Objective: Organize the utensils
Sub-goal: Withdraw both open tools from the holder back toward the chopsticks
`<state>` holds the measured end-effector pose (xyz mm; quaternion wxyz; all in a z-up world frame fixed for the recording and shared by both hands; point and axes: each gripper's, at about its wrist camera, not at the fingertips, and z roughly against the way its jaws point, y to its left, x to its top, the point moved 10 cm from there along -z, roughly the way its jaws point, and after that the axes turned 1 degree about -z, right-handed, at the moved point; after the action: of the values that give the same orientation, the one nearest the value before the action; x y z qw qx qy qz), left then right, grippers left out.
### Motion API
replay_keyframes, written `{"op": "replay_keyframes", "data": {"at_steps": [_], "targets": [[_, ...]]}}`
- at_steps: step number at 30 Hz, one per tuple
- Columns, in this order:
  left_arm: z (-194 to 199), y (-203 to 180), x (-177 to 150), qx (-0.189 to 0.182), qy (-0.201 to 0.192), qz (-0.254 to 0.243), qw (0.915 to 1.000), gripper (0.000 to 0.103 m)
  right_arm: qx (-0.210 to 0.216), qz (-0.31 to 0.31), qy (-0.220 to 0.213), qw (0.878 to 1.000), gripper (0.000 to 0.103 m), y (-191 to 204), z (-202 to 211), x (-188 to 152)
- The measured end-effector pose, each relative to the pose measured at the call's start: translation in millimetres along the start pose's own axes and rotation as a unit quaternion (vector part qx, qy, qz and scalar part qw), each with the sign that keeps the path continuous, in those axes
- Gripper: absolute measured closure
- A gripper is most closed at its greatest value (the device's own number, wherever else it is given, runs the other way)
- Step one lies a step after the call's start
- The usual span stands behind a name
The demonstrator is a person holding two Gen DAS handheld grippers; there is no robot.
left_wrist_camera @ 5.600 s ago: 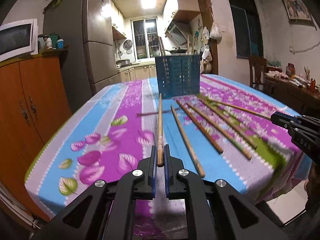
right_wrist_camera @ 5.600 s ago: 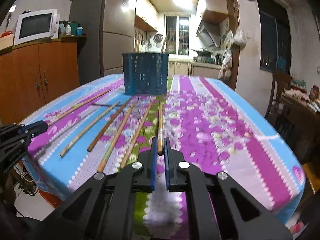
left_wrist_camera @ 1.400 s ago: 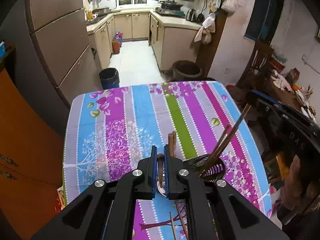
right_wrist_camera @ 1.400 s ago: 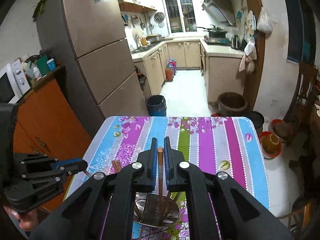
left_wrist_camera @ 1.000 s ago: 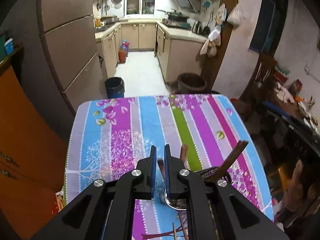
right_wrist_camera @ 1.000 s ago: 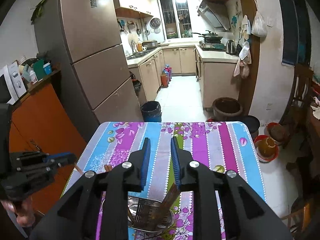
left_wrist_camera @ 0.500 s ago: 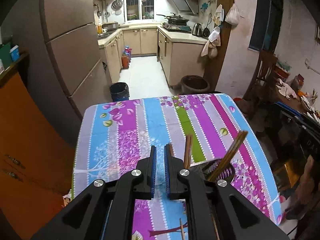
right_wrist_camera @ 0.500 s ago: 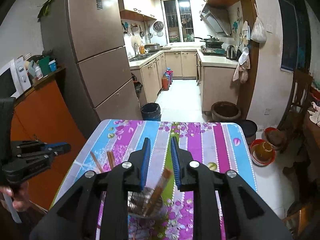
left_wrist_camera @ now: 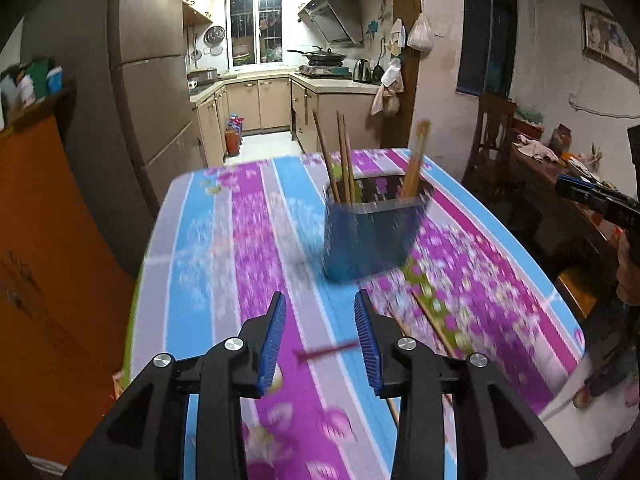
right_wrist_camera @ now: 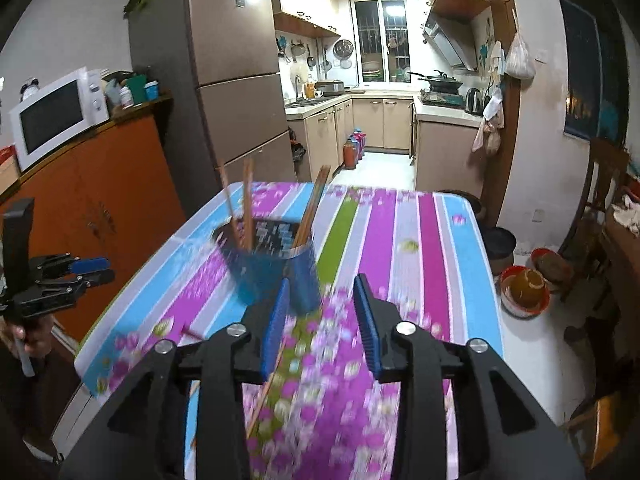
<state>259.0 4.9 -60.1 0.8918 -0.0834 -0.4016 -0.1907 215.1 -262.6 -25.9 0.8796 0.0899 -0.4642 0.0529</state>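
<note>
A blue slotted utensil holder stands on the striped tablecloth with several wooden chopsticks upright in it. My left gripper hovers above the cloth short of the holder, its jaws opening with nothing between them. More chopsticks lie loose on the cloth to its right. In the right wrist view the holder sits just beyond my right gripper, whose jaws are also opening and empty. A loose chopstick lies under its left finger. The left gripper shows at the far left.
An orange cabinet with a microwave and a tall fridge flank the table's left side. Beyond the table opens the kitchen. Bowls sit on the floor at right, near a wooden chair and a cluttered side table.
Both grippers have drawn back and sunk from above the holder toward the near table, and their jaws have spread. The chopsticks they carried now stand in the holder.
</note>
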Motion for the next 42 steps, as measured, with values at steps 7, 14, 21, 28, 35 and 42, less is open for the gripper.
{"op": "replay_keyframes", "data": {"at_steps": [7,14,21,28,35,42], "targets": [[15.7,-40.5,-75.2,-0.033,-0.006,-0.017,0.9993,0.053,0.01,-0.007,-0.009,1.0,0.051,22.1,21.8,-78.1],[13.9,-86.4,-141.5,-0.038,-0.02,-0.037,0.9984,0.052,-0.014,-0.048,-0.011,0.999,0.048,24.6,21.6,-143.5],[1.4,-107.7,-188.0,0.032,-0.049,-0.082,0.9949,0.052,-0.057,-0.012,-0.019,0.998,0.049,42.5,16.2,-198.5],[-17.0,-119.4,-215.5,0.038,-0.034,-0.08,0.9955,0.059,-0.035,-0.003,-0.015,0.999,0.049,65.0,7.2,-224.3],[-22.8,-118.1,-219.9,0.044,-0.045,-0.066,0.9958,0.066,0.0,0.009,-0.005,1.0,0.074,82.1,-5.6,-237.6],[-28.6,-122.0,-216.6,0.043,-0.053,-0.064,0.9956,0.067,0.012,0.016,0.004,1.0,0.079,94.5,-14.6,-244.1]]}}
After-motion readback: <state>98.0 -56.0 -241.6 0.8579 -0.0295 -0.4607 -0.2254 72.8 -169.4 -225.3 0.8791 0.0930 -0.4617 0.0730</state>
